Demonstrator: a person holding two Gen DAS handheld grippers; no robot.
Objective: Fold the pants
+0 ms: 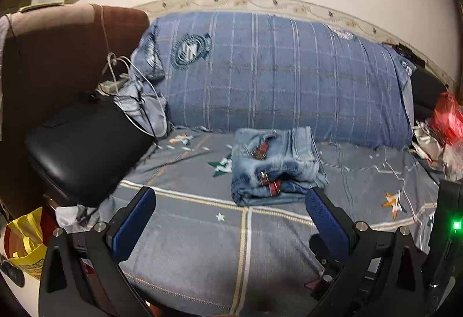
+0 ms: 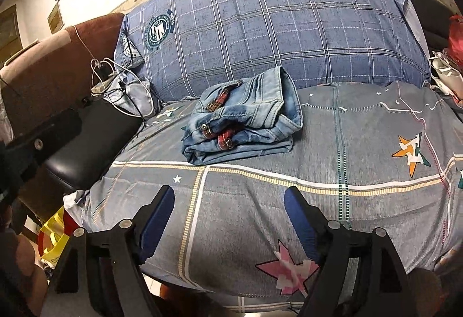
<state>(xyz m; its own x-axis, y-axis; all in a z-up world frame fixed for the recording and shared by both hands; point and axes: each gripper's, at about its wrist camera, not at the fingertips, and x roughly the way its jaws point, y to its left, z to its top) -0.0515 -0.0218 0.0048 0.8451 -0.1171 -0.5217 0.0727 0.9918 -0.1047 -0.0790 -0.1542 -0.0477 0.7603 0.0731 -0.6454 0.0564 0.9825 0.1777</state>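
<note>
The pants (image 1: 275, 166) are light blue jeans with red straps, folded into a compact stack on the grey patterned bed cover (image 1: 202, 244). They also show in the right wrist view (image 2: 243, 120), in front of the blue plaid pillow. My left gripper (image 1: 231, 195) is open and empty, its blue-padded fingers just short of the stack's near edge. My right gripper (image 2: 230, 195) is open and empty, held back over the bed cover (image 2: 361, 143), apart from the jeans.
A large blue plaid pillow (image 1: 275, 71) lies behind the jeans. A black chair seat (image 1: 86, 149) and brown chair back with white cables (image 1: 127, 77) stand left. A red bag (image 1: 445, 117) lies at the right. A yellow bag (image 1: 26, 244) sits below left.
</note>
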